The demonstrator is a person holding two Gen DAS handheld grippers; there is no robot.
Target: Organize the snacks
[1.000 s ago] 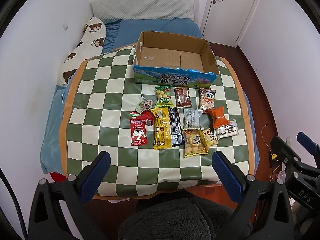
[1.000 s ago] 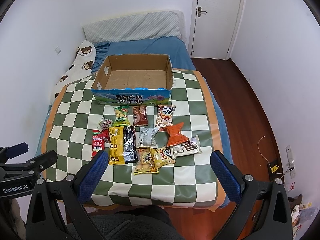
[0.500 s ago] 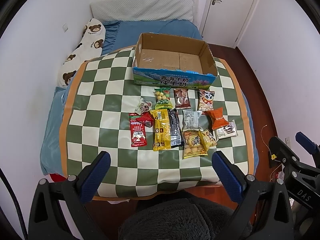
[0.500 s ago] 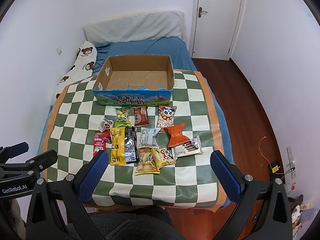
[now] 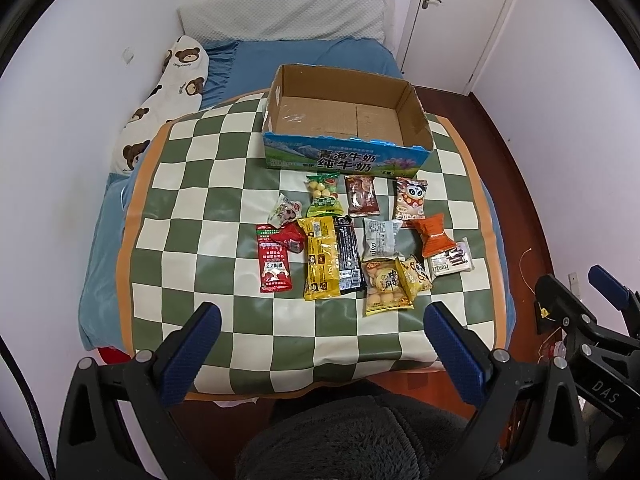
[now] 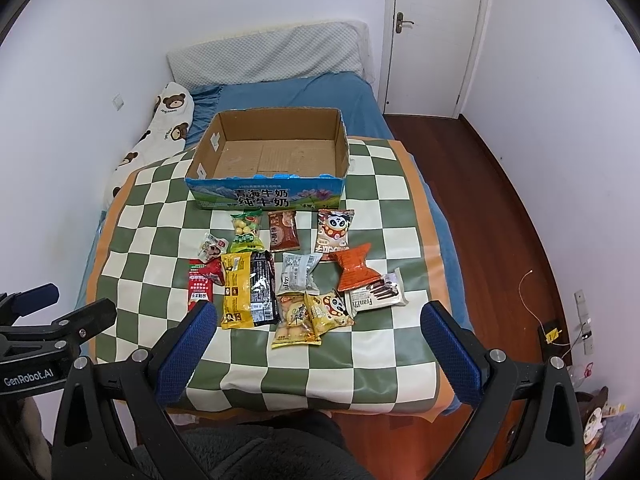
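Several snack packets lie in a cluster on the green-and-white checkered cloth (image 5: 192, 216), among them a yellow packet (image 5: 320, 256), a red packet (image 5: 274, 262), an orange packet (image 5: 436, 236) and a panda packet (image 5: 410, 202). An empty open cardboard box (image 5: 344, 120) stands behind them; it also shows in the right wrist view (image 6: 276, 156). My left gripper (image 5: 320, 344) is open and empty above the cloth's near edge. My right gripper (image 6: 316, 344) is open and empty, just in front of the yellow packet (image 6: 236, 296) and the Franzzi packet (image 6: 376, 300).
The cloth covers a bed with a blue sheet (image 5: 304, 52), a bear-print pillow (image 5: 172, 92) at the left and a grey pillow (image 6: 272, 56) at the head. A wood floor (image 6: 492, 200) and a white door (image 6: 432, 32) lie to the right.
Both grippers have moved slightly forward toward the snacks; the box and packets look a little larger and nearer. Nothing was picked up.
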